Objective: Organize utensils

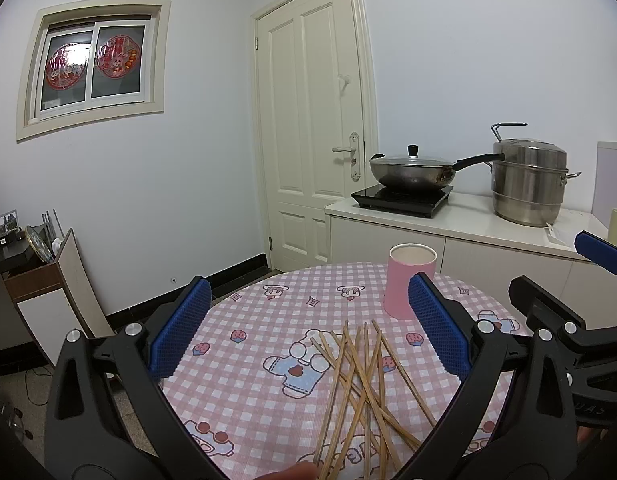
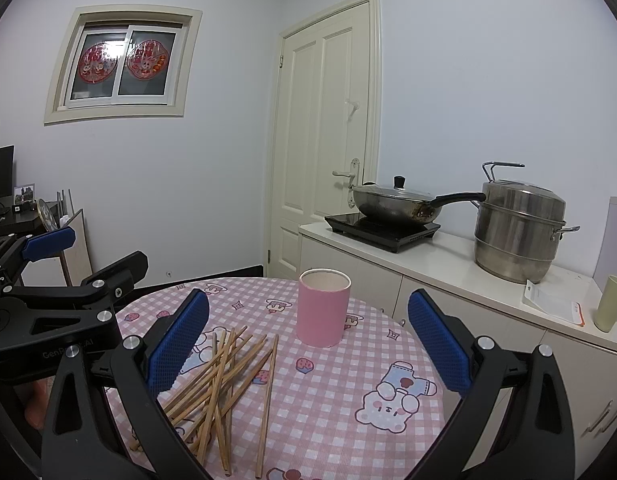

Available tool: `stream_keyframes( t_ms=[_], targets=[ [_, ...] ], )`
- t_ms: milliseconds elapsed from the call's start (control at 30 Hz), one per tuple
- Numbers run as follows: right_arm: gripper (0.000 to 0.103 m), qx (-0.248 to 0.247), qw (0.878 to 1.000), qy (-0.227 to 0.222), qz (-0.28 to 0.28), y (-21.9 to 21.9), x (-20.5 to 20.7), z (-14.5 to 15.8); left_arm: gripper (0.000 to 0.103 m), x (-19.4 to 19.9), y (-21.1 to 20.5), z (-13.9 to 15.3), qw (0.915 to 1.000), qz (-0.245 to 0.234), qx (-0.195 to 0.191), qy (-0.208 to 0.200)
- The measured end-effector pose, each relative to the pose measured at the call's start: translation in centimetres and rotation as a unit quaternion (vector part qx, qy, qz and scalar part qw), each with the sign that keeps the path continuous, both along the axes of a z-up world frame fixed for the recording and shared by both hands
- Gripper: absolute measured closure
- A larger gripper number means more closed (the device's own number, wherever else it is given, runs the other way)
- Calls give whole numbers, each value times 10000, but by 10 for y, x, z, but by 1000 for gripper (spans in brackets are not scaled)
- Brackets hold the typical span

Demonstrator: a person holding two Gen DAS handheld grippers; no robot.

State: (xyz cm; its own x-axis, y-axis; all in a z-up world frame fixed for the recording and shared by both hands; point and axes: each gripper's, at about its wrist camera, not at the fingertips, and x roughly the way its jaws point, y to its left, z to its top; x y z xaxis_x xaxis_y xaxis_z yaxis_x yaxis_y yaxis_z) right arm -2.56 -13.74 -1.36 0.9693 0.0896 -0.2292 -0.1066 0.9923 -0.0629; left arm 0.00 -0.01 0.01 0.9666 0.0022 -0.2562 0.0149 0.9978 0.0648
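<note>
Several bamboo chopsticks (image 1: 360, 396) lie in a loose, crisscrossed heap on the round table (image 1: 268, 320), pale tan sticks, thin and straight, fanning out at odd angles over a pink-and-white checked cloth printed with cartoon bears and strawberries. Up beyond them stands the pink cup (image 1: 408, 286), a plain cylinder with a cream inside, matte like paper, upright and with nothing showing above its rim. Now the left gripper (image 1: 308, 334): black frame, blue dimpled pads, jaws spread wide with nothing between them, hovering above the cloth; the heap sits low between its fingers, leaning toward the right-hand pad, and the cup peeks out just behind that pad's tip. A fingertip shows at the bottom edge by the sticks' near ends. Over to the right gripper (image 2: 308, 340), same build, also gaping and holding nothing; from here the chopsticks (image 2: 224, 388) sprawl down by its left finger, some partly hidden behind it, while the cup (image 2: 322, 308) stands dead ahead between the pads, clear of both. Left gripper's body (image 2: 48, 320) sits just beside, off to that side.
</note>
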Motion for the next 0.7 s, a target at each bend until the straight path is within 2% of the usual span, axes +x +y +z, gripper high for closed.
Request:
stream_keyframes(
  t_ms=[700],
  targets=[
    [7, 3, 10000, 10, 6, 0, 0, 0, 6, 4, 2, 0, 10000, -20, 21, 28]
  ],
)
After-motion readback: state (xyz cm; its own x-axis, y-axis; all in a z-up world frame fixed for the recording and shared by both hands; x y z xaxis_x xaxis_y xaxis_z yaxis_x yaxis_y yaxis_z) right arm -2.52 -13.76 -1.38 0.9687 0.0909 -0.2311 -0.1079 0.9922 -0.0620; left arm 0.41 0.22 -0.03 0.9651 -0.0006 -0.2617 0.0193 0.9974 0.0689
